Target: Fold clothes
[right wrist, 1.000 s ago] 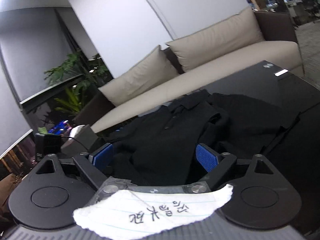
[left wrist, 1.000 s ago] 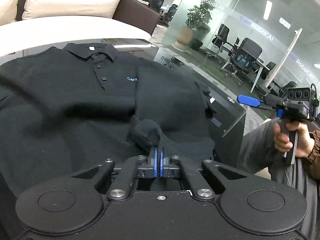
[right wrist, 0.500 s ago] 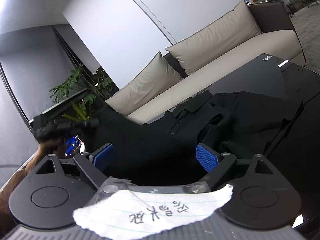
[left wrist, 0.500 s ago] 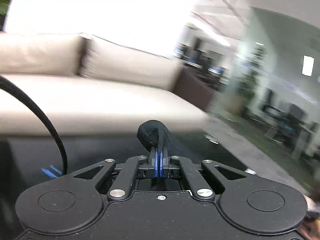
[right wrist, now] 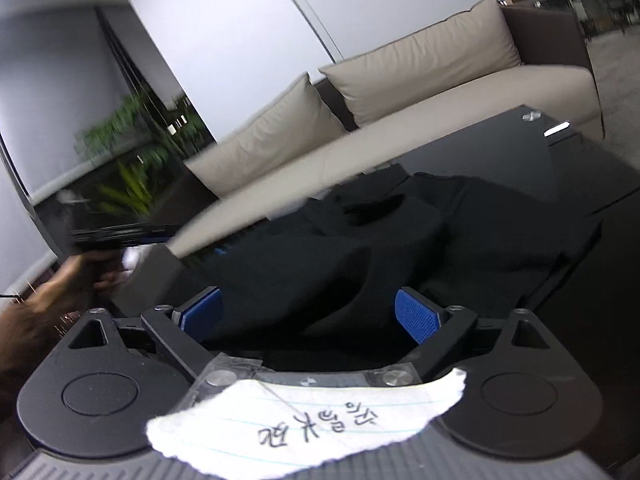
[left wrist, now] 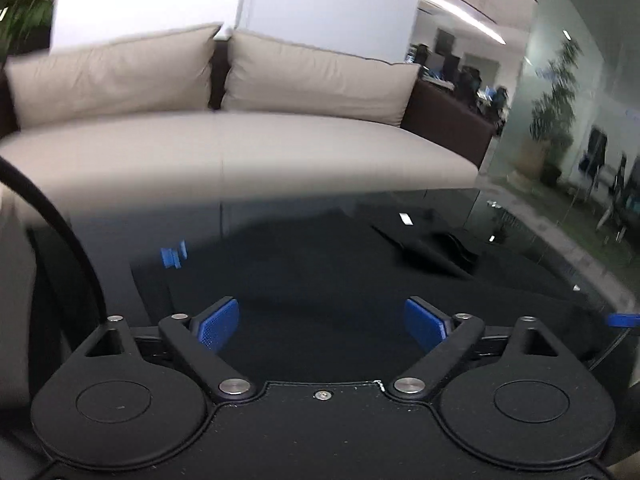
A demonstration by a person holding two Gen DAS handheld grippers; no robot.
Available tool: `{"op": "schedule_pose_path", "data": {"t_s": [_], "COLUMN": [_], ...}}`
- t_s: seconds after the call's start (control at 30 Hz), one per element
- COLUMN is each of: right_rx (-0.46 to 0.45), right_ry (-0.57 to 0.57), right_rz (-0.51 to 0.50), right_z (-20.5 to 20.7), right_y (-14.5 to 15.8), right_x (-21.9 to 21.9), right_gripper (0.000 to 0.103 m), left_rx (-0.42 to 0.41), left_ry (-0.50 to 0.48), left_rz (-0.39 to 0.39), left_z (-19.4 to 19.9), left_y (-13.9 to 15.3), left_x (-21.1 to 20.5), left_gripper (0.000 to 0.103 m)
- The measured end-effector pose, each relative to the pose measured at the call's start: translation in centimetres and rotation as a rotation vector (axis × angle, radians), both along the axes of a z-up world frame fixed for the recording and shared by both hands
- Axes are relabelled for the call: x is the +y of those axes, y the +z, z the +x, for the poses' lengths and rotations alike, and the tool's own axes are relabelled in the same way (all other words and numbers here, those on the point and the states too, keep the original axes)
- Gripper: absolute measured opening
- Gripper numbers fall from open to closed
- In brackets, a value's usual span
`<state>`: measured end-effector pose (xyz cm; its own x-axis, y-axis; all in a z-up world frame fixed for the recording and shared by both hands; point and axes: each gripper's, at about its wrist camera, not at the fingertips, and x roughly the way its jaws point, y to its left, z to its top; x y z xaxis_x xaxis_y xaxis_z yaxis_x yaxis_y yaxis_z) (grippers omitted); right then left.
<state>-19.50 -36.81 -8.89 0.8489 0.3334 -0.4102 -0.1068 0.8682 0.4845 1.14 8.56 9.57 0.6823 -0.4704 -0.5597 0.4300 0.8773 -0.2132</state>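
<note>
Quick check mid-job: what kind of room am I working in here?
Most likely an office lounge: a beige sofa behind the glossy black table holding the black shirt, and glass-walled desk areas with office chairs beyond.

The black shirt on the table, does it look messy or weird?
Yes. The black shirt lies rumpled on the dark table, with one part flopped over the rest in thick bumps, not flat. Both tongs, left and right, are open and hold nothing.

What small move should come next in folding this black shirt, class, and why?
Probably bring the right gripper down to pinch the near edge of the black shirt. Both grippers are open and empty, the left gripper too, and the shirt lies rumpled on the dark table.
</note>
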Motion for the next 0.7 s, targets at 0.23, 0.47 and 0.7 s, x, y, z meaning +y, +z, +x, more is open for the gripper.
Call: {"op": "schedule_pose_path", "data": {"t_s": [0.23,0.47,0.7], "right_rx": [0.171,0.184,0.180], "right_ry": [0.032,0.087,0.035], "right_rz": [-0.021,-0.023,-0.016], "right_z": [7.4,8.8,9.3], "right_y": [-2.3,-3.3,-4.0], "right_x": [-0.2,1.5,1.1], "right_gripper": [0.090,0.073,0.088], "left_rx": [0.173,0.204,0.168], "left_ry": [0.068,0.104,0.070], "left_rz": [-0.005,0.068,0.008], "left_z": [-0.6,-0.3,0.6], "left_y": [-4.5,-5.3,-5.5], "left_x": [1.8,2.0,2.2], "left_gripper": [0.090,0.090,0.090]}}
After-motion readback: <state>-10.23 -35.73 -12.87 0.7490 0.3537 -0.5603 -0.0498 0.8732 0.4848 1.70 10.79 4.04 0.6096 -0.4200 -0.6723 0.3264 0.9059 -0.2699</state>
